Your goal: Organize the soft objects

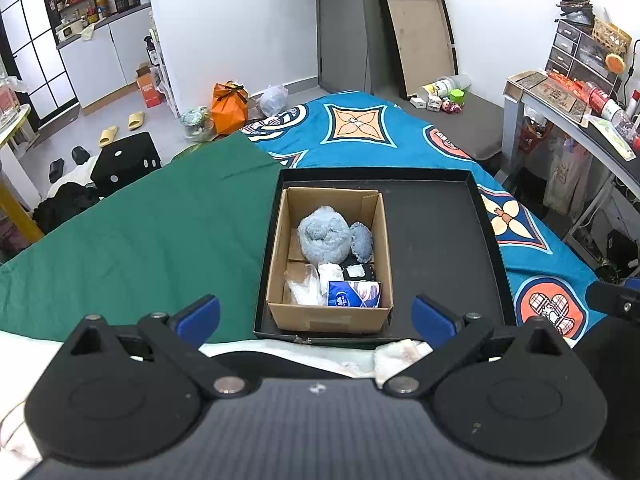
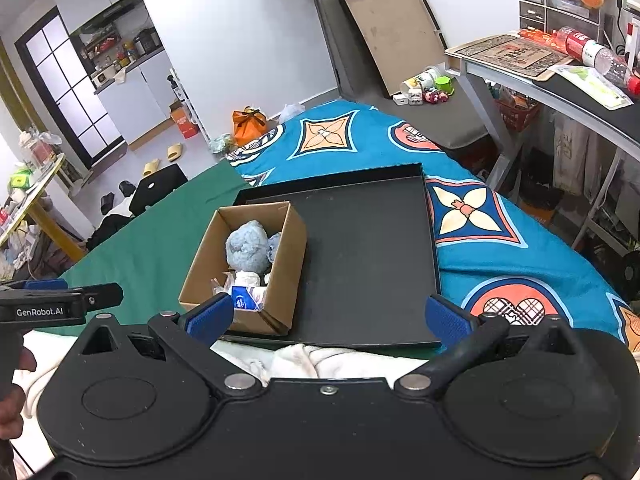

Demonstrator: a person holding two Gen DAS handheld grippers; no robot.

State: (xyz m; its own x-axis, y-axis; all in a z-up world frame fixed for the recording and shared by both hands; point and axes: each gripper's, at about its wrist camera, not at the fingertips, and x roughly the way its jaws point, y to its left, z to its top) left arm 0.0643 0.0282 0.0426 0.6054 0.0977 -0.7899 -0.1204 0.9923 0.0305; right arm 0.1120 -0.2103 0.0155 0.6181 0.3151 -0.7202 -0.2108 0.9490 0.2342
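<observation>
On the bed, inside a black tray, stands one cardboard box holding the soft things: two fluffy blue bundles, the larger beside the smaller, one blue tissue pack, one crumpled clear bag. All look light and squashy; the bundles should pinch best across their bulk. The left hand-held gripper and right hand-held gripper both hang spread and empty, near the tray's front edge.
</observation>
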